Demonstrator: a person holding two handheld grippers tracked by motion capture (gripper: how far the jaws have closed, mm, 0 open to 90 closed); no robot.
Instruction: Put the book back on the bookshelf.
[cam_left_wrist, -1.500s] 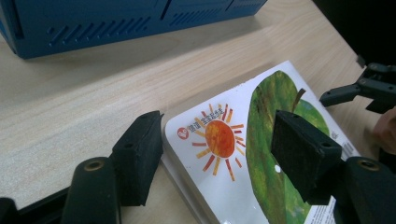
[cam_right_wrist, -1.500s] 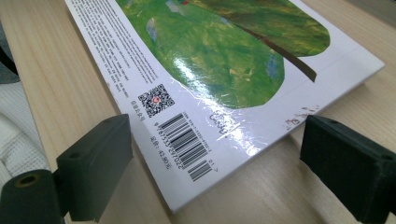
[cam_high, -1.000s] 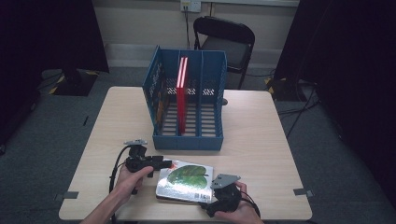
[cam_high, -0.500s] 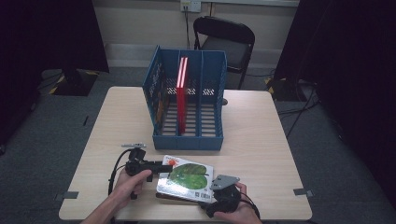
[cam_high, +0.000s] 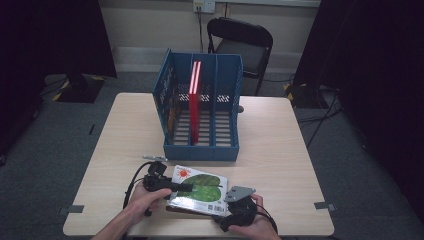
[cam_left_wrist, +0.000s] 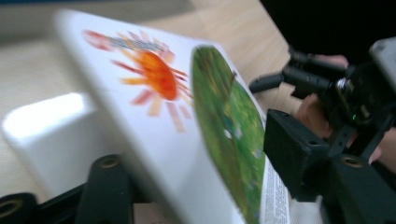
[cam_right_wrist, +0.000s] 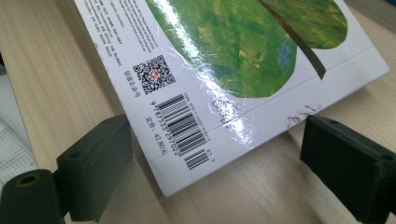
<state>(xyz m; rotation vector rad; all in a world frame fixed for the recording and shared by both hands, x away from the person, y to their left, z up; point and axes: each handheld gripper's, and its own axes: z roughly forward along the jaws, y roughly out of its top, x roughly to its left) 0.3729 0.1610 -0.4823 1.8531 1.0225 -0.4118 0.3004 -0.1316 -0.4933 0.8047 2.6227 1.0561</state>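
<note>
Book (cam_high: 200, 190) lies tilted between left gripper's (cam_high: 187, 188) jaws.

A file rack (cam_high: 202, 117) stands on the worktop (cam_high: 280, 150), near its middle. A thin book (cam_high: 194, 102) stands upright in the rack, in the slot second from the left. Behind the worktop is a folding chair (cam_high: 242, 45). A picture book (cam_high: 197, 190) lies on the worktop in front of the rack, near the front edge. The left claw (cam_high: 182, 187) is at the book's left end, with that end between its jaws. The right claw (cam_high: 235, 200) is at the book's right front corner, one jaw on each side of the corner.
</note>
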